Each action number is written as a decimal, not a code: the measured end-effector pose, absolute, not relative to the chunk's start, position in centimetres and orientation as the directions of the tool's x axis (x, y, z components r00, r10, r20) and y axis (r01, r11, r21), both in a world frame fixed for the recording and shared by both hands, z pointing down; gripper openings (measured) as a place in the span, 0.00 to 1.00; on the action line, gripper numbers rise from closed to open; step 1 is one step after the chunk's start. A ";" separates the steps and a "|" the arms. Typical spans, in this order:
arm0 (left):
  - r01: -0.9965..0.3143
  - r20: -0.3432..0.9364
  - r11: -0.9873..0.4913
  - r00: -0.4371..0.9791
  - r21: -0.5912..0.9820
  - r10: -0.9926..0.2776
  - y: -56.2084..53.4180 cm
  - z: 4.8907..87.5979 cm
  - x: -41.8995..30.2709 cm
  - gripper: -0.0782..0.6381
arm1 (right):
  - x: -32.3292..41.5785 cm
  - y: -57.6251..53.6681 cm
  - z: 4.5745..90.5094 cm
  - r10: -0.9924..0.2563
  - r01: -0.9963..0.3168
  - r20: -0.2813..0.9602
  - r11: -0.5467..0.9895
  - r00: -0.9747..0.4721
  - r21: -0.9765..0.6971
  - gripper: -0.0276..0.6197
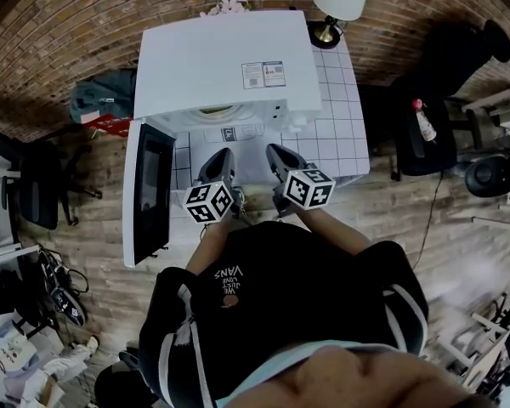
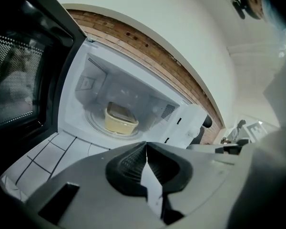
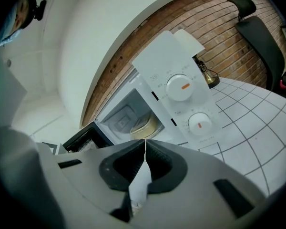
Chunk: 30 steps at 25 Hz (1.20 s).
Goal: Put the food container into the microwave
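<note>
Food container point(image 2: 120, 119), one pale yellow tub, sits on the turntable inside the one open microwave point(image 2: 148, 92), ahead of the left gripper point(image 2: 146, 143) and well clear of its tips. Only the left gripper view shows the whole tub, with the dark mesh-windowed door point(image 2: 19, 70) swung out to that gripper's left. Its jaws are pressed together with nothing between them. The head view alone shows both grippers side by side before the microwave's front, each with one marker cube point(image 1: 208, 202) at its rear, two in all, over a white tiled table point(image 1: 340, 143). The right gripper point(image 3: 145, 141) is likewise closed tip to tip and empty. Its view catches just the tub's edge beyond the tips, and alone shows the control panel's two dials point(image 3: 178, 87) ahead and to its right.
</note>
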<state>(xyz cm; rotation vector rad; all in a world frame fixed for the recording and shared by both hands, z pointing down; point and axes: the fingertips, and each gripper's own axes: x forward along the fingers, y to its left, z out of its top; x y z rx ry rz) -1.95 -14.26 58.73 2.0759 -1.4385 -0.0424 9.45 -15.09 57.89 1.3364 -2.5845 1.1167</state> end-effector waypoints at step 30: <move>-0.874 0.313 -0.130 0.301 0.468 -0.901 -2.4 60.1 0.6 0.13 | 12.0 -5.7 59.5 -0.600 -0.667 0.346 0.470 -0.722 -0.577 0.05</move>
